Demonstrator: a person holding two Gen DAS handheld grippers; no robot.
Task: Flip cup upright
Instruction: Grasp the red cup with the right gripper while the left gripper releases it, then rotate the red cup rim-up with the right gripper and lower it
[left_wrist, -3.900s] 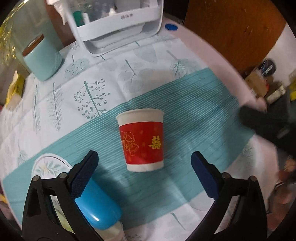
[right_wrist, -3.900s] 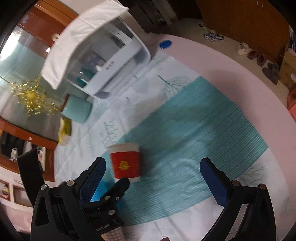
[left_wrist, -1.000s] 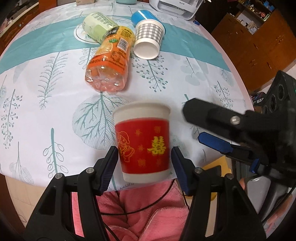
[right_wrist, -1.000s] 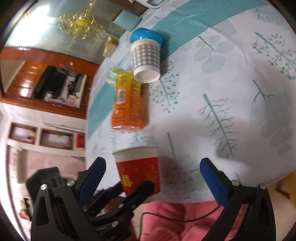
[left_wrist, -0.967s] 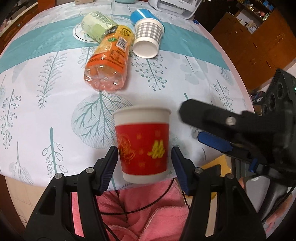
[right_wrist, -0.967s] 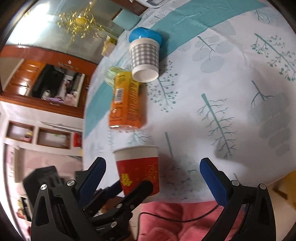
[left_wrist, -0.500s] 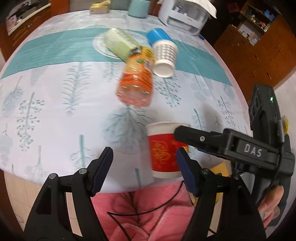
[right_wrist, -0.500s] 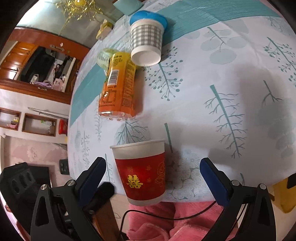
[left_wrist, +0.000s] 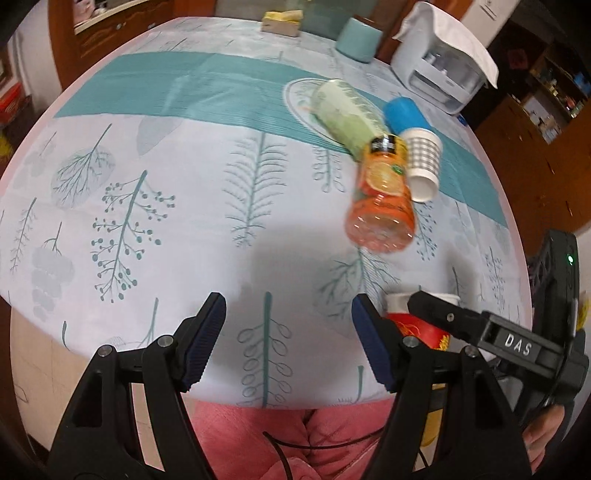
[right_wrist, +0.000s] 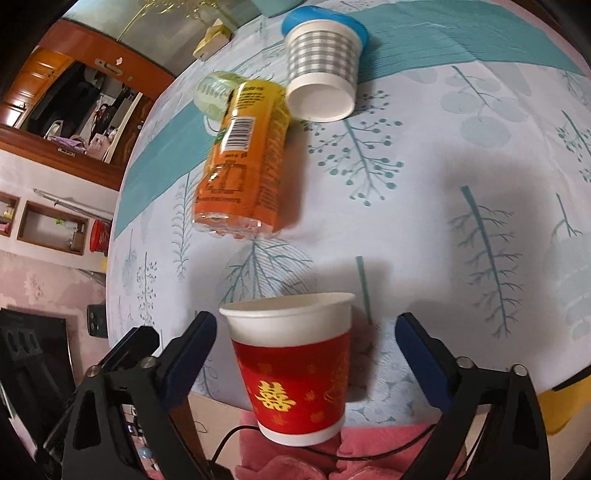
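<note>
The red paper cup with gold characters and a white rim stands upright at the table's near edge, mouth up. It sits between the fingers of my right gripper, which is open and not touching it. In the left wrist view the cup shows partly behind my right gripper's finger. My left gripper is open and empty, to the left of the cup over the tablecloth.
An orange juice bottle lies on its side on the table. A checked paper cup, a blue cup and a green cup lie beside it. A white appliance and a teal canister stand at the far edge.
My left gripper has let go of the red cup, opened and swung away to the left. The cup now stands between my right gripper's open fingers, which have moved closer to it.
</note>
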